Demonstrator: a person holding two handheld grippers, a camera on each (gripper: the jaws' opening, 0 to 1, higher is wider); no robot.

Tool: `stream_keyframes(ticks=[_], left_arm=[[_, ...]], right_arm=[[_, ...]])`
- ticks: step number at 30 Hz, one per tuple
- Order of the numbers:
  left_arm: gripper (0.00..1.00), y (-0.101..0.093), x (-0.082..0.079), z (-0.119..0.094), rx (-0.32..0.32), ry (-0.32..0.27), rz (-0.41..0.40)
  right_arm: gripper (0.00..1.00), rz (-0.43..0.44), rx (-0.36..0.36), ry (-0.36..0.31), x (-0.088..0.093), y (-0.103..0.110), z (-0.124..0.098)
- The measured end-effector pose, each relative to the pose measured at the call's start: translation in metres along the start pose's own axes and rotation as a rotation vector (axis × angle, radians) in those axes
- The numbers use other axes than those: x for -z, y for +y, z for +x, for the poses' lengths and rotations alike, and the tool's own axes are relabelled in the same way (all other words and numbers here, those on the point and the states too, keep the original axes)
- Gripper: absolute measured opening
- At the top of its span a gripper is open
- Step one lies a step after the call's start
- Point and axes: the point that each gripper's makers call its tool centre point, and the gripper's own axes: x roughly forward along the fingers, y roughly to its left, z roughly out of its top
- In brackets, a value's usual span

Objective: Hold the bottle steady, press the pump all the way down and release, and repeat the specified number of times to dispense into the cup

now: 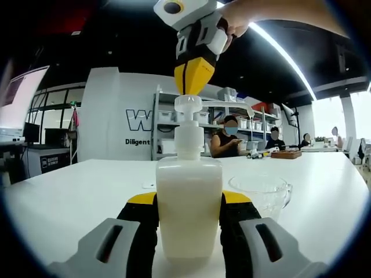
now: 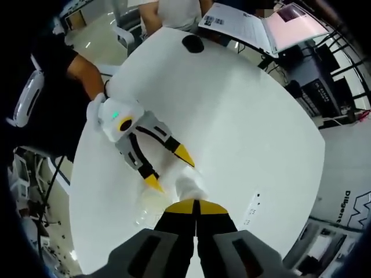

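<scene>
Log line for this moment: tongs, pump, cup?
left tongs: around pump bottle, contact unclear | right tongs: shut, tip on pump head | glass cup: right of bottle | table

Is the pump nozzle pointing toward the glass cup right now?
Yes: in the left gripper view the pump spout extends out over the clear glass cup beside the bottle.

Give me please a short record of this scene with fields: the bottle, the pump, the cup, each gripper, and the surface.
bottle: white pump bottle, upright on the table, between the left gripper's jaws
pump: white pump head, right gripper's yellow tips on top of it
cup: clear glass cup, beside the bottle, below the spout; contents cannot be told
left gripper: left gripper, jaws on both sides of the bottle
right gripper: right gripper, jaws together, pointing down at the pump
surface: white table
</scene>
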Motion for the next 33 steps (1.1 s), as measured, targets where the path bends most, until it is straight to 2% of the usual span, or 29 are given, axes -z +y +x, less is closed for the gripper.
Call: stream_keyframes(ticks=[16, 33], left_arm=[[0.39, -0.0002, 0.0001, -0.0005, -0.001, -0.003, -0.001], [0.39, 0.0005, -0.0008, 0.0003, -0.002, -0.004, -0.002]], right_arm=[[0.0, 0.017, 0.005, -0.057, 0.0001, -0.0003, 0.0005], [0.0, 0.021, 0.0, -0.035, -0.0016, -0.0003, 0.0013]])
